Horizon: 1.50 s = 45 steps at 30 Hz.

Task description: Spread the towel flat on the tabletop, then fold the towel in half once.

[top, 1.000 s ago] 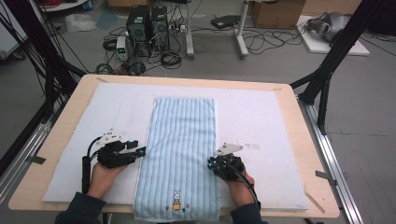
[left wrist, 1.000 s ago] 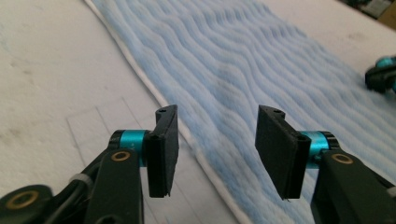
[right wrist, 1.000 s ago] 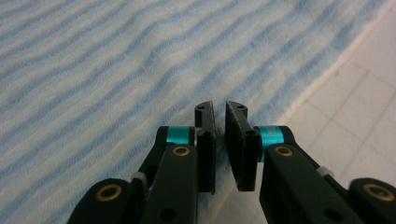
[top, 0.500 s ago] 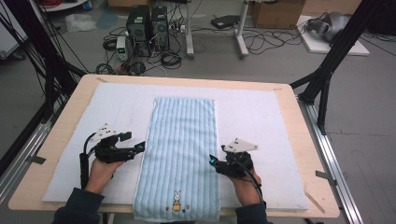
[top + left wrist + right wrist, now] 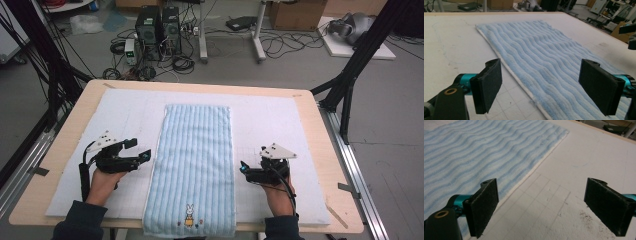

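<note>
hand-held gripper (image 5: 142, 154) beside striped blue towel (image 5: 195, 160)

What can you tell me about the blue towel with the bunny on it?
The blue towel looks soft and fluffy, with ribbed stripes running its length and a thin white edge. A little bunny picture sits near the person's end, which hangs just over the table edge. It lies flat on the white mat, folded into a long strip. Nothing grips it.

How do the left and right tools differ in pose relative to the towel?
The left tool sits off the towel's left edge, the right tool off its right edge. In its own view the left tool straddles the towel's hem; the right tool frames mostly white mat. Both jaws have just been opening, holding nothing.
</note>
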Available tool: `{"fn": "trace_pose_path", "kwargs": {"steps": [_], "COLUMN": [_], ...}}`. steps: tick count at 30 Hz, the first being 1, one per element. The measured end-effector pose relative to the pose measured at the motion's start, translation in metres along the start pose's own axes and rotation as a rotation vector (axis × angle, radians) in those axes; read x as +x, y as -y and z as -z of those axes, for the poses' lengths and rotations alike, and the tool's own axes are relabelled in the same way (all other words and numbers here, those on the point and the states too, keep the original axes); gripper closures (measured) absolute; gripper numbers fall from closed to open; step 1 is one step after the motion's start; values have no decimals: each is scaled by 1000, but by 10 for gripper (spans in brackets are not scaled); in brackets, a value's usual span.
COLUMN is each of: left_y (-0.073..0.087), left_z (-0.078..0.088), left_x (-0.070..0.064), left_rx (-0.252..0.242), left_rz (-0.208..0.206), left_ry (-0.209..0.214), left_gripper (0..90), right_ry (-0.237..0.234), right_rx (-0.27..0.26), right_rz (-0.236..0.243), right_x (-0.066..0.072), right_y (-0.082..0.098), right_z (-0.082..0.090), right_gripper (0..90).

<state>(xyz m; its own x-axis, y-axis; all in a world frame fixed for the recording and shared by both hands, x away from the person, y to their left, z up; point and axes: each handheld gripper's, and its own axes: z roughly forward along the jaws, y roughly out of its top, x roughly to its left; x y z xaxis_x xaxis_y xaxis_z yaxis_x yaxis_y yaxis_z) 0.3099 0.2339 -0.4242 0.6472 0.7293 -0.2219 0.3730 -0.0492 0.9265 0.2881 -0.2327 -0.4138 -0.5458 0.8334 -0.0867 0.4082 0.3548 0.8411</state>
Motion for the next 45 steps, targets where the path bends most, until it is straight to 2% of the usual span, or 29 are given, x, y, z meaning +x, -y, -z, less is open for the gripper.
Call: {"fn": "trace_pose_path", "kwargs": {"steps": [9,12,17,20,23,26,32,35,37,39,40,42,45], "left_y": [1,1,-1,-8,-20,-34,-56,-63,-66,-68,-70,-72,-73], "left_z": [1,2,-1,-7,-15,-22,-40,-47,-54,-63,-68,-78,-90], "left_x": [0,1,5,9,13,18,32,36,38,40,41,42,44], "left_rx": [9,-4,-10,-19,-21,-21,43,50,65,98,130,189,211], "left_rz": [-9,4,18,26,27,32,62,41,48,42,36,47,53], "left_ry": [3,-3,16,18,38,37,3,-10,-13,-26,-35,-81,-107], "left_gripper": [196,182,180,181,184,184,185,208,215,215,219,274,301], "right_ry": [-15,-20,-25,-28,-31,-37,-52,-58,-59,-65,-66,-69,-73], "right_rx": [-29,-28,-24,-20,-16,-10,-15,-4,-6,-5,-5,-1,4], "right_rz": [-39,-48,-53,-51,-51,-50,-54,-53,-49,-52,-53,-56,-57], "right_x": [0,-2,-3,-3,-2,-2,0,1,1,3,3,4,4], "right_y": [-1,-1,0,1,2,1,1,2,1,1,1,2,2], "right_z": [1,0,0,-1,-1,-2,-3,-4,-4,-4,-4,-5,-6], "right_gripper": [108,108,108,108,108,108,108,108,108,108,108,108,108]}}
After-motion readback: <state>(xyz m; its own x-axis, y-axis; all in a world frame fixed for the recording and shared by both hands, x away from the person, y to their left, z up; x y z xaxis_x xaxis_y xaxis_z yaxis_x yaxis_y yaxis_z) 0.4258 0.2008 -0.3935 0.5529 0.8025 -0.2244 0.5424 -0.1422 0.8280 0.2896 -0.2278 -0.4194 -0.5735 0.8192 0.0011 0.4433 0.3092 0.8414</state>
